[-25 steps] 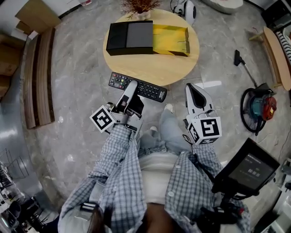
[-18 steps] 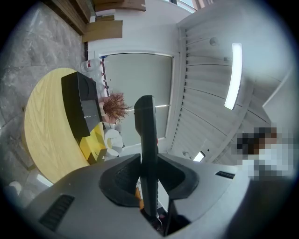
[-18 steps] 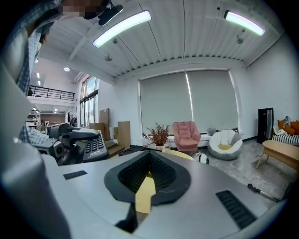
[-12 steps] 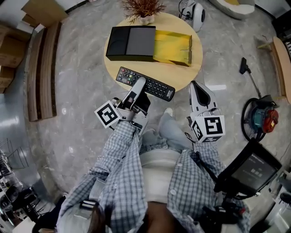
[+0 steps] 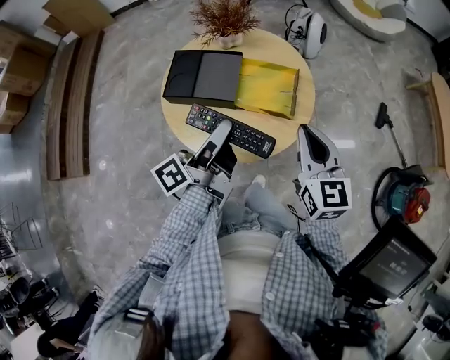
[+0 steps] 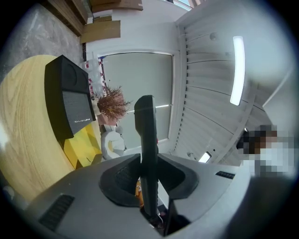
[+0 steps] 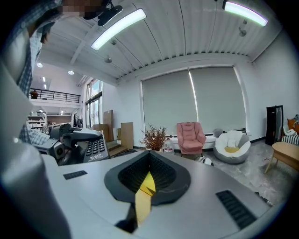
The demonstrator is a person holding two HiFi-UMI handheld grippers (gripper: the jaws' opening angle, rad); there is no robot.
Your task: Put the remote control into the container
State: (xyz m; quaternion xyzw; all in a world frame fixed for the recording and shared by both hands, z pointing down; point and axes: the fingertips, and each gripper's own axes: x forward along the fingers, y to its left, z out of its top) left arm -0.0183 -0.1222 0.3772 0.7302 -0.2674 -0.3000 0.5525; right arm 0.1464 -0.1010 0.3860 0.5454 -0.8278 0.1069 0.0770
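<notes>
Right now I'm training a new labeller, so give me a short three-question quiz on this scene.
1. Fill in: the left gripper has its jaws clamped on the ___.
2. True or false: the right gripper has its jaws shut with nothing between them.
3. What stands at the far edge of the table, beyond the container? A a dried plant; B a lamp; C a mug.

Key: 1 remote control; 2 true; 3 A.
</notes>
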